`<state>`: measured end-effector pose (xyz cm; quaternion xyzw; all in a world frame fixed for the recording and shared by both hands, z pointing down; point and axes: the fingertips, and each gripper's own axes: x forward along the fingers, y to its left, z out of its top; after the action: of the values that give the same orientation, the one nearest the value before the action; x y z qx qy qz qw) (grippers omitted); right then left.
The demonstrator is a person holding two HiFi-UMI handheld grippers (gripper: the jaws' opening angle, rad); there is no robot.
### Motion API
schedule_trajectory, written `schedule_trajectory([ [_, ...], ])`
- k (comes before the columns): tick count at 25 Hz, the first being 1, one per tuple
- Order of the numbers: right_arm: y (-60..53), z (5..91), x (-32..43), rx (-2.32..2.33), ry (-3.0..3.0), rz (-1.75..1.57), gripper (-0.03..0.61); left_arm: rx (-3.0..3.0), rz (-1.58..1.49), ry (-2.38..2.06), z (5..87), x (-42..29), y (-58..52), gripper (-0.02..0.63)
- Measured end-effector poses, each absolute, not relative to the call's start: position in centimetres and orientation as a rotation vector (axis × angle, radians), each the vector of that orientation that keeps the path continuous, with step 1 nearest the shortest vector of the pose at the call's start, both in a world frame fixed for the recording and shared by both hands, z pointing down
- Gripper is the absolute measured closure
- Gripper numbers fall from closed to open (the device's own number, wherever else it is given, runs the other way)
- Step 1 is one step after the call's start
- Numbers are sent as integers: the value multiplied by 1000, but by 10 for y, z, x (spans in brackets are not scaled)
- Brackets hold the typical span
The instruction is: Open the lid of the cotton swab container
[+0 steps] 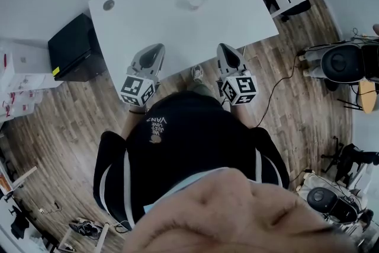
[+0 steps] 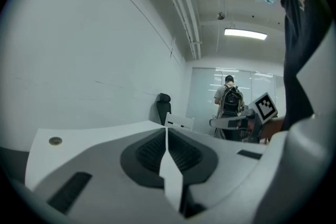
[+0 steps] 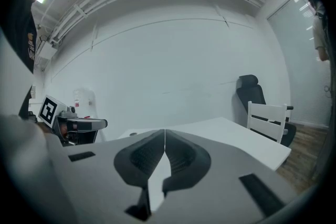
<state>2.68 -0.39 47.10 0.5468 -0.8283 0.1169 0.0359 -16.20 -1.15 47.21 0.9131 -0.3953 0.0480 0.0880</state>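
Cotton swab container [image 1: 192, 2] sits well ahead of both grippers, on the big white table [image 1: 136, 15] with open room around it. Left gripper [image 1: 157, 47] and right gripper [image 1: 222, 47] hang over the near edge, both squeezed tight, holding nothing.

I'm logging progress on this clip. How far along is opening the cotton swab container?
Done: nothing visible. The small container sits on the far part of the white table, untouched; its lid is too small to judge. In hand: nothing; the left gripper and right gripper hover at the near edge, fingers shut and empty. Left: reach it, grip it, open the lid.
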Motion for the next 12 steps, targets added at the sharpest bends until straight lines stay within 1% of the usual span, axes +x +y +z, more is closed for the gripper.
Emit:
schedule_trajectory([
  [12,-63,474,58,1660,-2561,362,566,2724,153,-1164,477,-122,-75,591],
])
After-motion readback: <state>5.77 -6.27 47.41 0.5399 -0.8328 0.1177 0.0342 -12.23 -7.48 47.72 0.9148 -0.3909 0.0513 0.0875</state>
